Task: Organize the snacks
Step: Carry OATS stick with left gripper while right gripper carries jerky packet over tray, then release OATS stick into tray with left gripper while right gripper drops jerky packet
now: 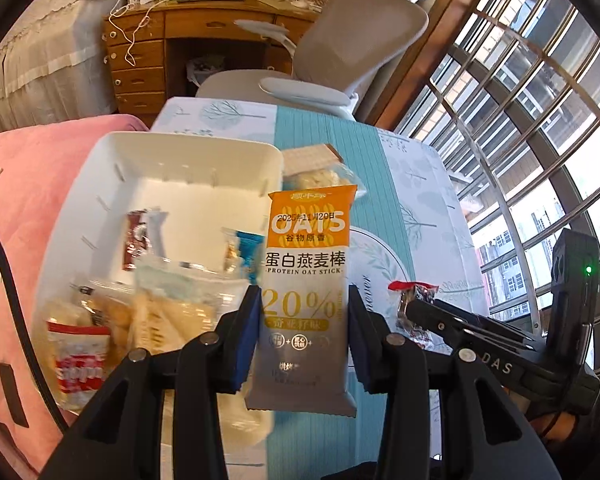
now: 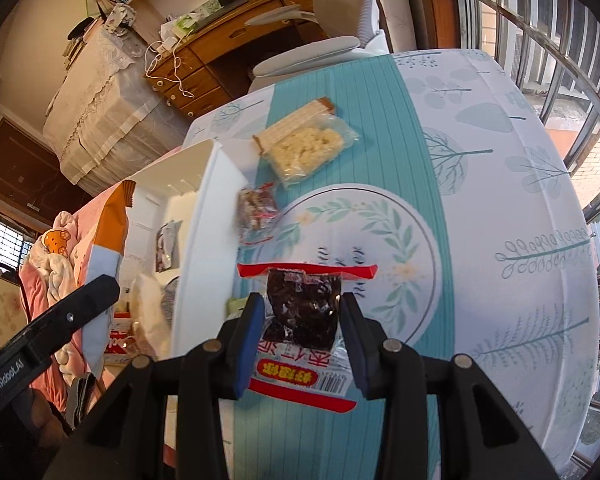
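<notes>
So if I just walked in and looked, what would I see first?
Probably the two snacks held up in the grippers: the left gripper pinches an orange and grey oat stick packet above the table, and the right gripper clamps a red-edged pack of dark dried fruit. Next, the white bin on the left, already holding several snacks, and a clear bag of pale puffed pieces lying on the teal leafy tablecloth.

White bin (image 1: 188, 152) crowded near side, far end free; tablecloth (image 2: 480, 184) right bare.
</notes>
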A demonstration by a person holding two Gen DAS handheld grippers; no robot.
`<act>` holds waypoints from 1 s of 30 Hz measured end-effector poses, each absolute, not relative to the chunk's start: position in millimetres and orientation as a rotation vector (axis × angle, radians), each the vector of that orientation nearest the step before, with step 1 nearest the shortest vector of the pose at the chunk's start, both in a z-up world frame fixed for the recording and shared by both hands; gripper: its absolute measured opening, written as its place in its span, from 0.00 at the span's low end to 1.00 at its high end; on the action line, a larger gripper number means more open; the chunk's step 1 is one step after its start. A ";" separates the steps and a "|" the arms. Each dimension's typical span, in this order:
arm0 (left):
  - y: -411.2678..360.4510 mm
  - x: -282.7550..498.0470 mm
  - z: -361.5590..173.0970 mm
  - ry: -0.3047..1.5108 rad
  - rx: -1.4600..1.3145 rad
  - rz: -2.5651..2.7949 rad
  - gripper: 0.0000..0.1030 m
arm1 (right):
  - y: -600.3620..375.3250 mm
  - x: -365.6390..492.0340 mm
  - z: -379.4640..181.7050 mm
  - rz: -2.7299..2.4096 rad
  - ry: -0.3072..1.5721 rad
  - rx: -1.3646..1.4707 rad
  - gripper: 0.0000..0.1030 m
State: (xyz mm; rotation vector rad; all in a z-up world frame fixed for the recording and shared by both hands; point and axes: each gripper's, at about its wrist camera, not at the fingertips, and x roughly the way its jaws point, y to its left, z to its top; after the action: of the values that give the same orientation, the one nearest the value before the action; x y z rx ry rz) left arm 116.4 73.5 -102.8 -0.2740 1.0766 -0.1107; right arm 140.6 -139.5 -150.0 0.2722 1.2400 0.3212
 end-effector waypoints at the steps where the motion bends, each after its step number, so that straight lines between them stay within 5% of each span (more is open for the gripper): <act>1: 78.8 114.8 -101.2 1.072 -0.274 -0.111 0.38 | -134.9 138.6 -147.7 0.323 1.236 0.272 0.38; 30: 229.2 93.7 -99.6 1.054 -0.297 -0.135 0.38 | 19.1 101.2 -130.2 0.447 1.167 0.313 0.38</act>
State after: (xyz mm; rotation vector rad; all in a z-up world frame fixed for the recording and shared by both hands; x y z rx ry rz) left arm 93.7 229.2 -99.6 -0.2975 1.0540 -0.1355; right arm 101.2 19.1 -130.2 0.3131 1.1674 0.4471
